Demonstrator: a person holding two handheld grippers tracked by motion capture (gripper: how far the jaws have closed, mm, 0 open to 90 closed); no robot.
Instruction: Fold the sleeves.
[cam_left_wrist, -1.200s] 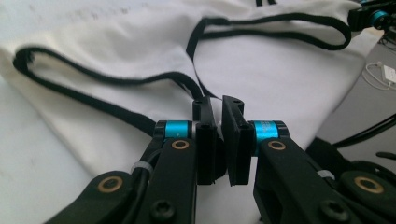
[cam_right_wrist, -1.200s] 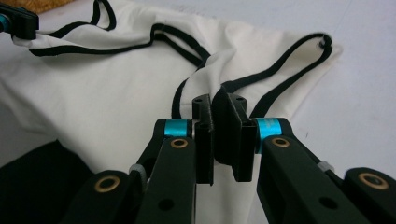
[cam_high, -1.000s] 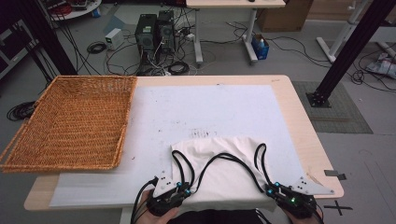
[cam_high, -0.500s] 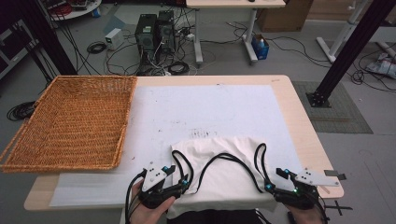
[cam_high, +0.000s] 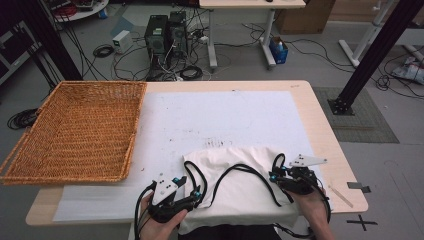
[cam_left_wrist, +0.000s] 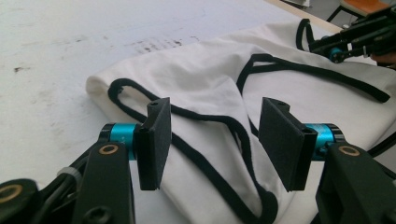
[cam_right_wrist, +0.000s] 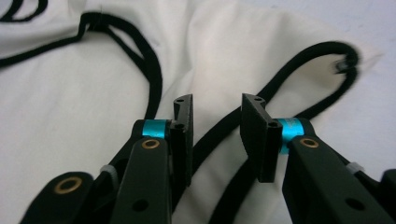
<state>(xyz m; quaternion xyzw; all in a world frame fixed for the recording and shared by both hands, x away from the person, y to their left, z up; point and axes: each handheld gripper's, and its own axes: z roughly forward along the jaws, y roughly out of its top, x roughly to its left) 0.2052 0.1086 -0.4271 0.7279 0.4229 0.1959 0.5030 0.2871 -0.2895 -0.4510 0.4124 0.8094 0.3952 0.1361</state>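
A white sleeveless garment (cam_high: 244, 196) with black trim lies crumpled at the table's near edge. My left gripper (cam_high: 196, 189) is at its left side and stands open. In the left gripper view (cam_left_wrist: 215, 135) its jaws have just been opening, and a fold of the cloth (cam_left_wrist: 196, 74) with black trim lies below the gap. My right gripper (cam_high: 276, 176) is over the garment's right shoulder strap. Seen in the right gripper view (cam_right_wrist: 215, 125), its jaws have just been closing. The black strap (cam_right_wrist: 299, 74) runs under the narrow gap, and the pads (cam_right_wrist: 183, 126) stand clear of it.
A large wicker basket (cam_high: 129, 146) takes up the table's left side. A white sheet (cam_high: 225, 115) covers the middle of the wooden table (cam_high: 320, 125). Computer cases, cables and frame legs stand on the floor beyond the far edge.
Both grippers opened off the garment's near hem. The right gripper moved away from the person and a little left onto the right strap; its jaws then narrowed. The left hand barely shifted.
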